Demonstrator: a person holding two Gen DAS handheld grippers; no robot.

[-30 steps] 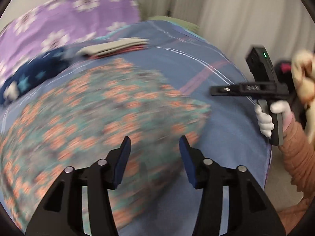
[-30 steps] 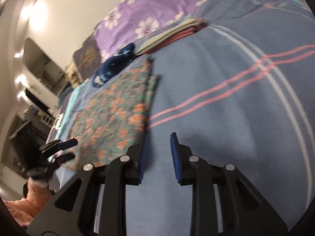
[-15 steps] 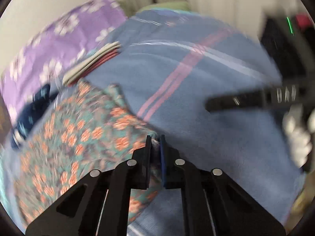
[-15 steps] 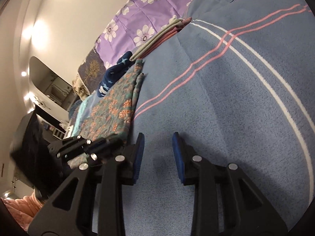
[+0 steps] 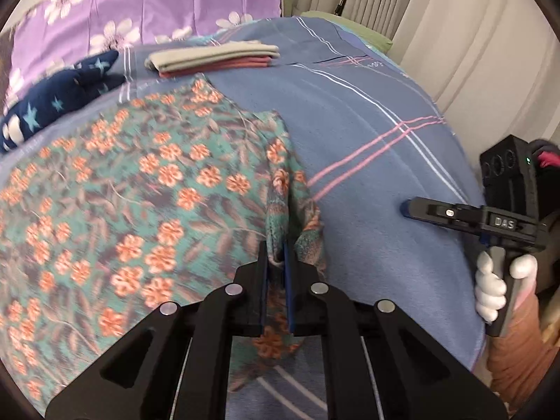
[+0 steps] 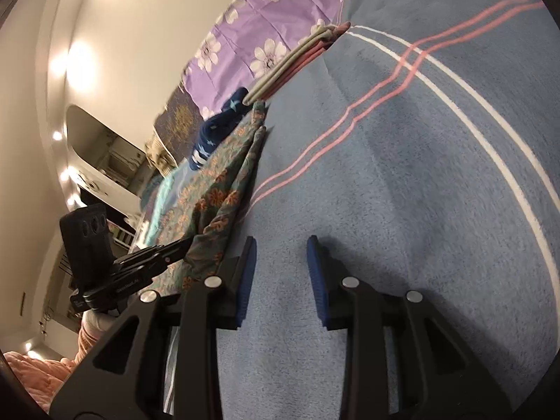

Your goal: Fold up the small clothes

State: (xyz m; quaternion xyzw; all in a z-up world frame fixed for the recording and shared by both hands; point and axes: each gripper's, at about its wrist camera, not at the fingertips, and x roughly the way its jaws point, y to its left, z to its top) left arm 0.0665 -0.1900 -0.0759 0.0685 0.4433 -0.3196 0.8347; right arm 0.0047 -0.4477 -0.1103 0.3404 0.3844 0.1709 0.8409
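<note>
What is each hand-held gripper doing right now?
Left hand-held gripper: shut on the floral cloth.
Right hand-held gripper: opening, nothing between its jaws.

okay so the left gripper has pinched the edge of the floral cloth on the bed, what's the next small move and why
Probably bring the right gripper over to the floral cloth and pinch the same edge farther along. The left gripper is shut on that edge and has bunched it upward, while the right one's jaws are opening over bare blue blanket with nothing between them. A second grip should let the edge lift evenly for the fold.
</note>
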